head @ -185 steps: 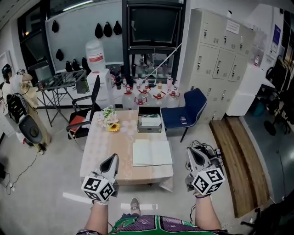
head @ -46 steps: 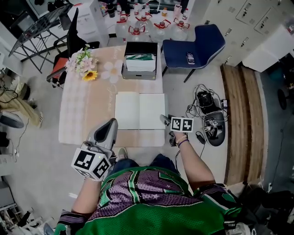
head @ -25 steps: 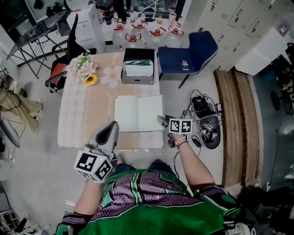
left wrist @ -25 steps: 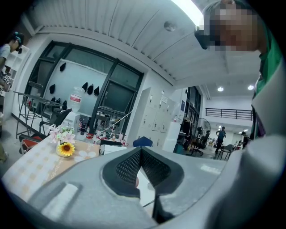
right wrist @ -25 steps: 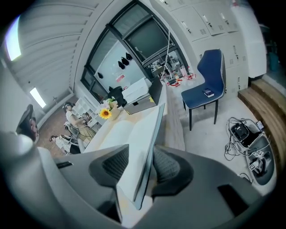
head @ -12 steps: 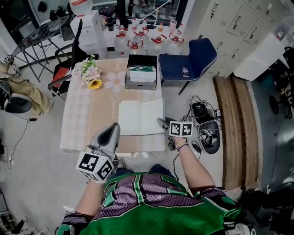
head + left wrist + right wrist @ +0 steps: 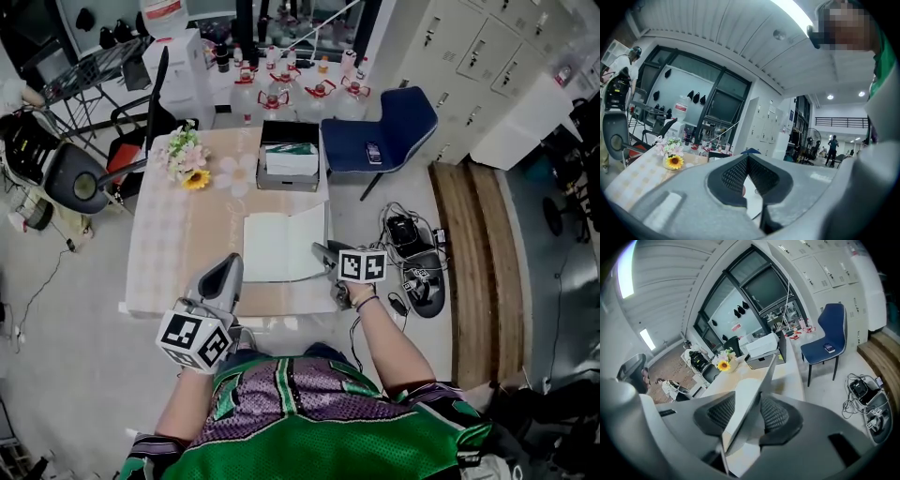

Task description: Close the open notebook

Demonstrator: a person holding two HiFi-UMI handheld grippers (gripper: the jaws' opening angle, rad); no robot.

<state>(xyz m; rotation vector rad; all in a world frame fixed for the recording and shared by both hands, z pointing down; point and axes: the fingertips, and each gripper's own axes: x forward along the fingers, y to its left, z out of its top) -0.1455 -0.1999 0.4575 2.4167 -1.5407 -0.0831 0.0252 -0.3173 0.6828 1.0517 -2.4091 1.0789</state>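
White pages of the open notebook (image 7: 274, 246) lie on the table (image 7: 164, 253) in the head view, with the spine running away from the person. Its right leaf is raised off the table at the outer edge, where the right gripper (image 7: 324, 253) meets it. The left gripper (image 7: 228, 264) hangs near the table's front edge, apart from the book.

In the left gripper view, the left gripper (image 7: 747, 158) has its pads pressed together at the tips with nothing between them. A sunflower (image 7: 674, 161) stands far off on the table.

In the right gripper view, the right gripper (image 7: 753, 412) is clamped on the notebook's (image 7: 749, 390) right leaf, which rises tilted and edge-on. The spine lies to that gripper's left, so I judge the leaf must swing leftward over it onto the flat half. The right hand is the one placed to do it.
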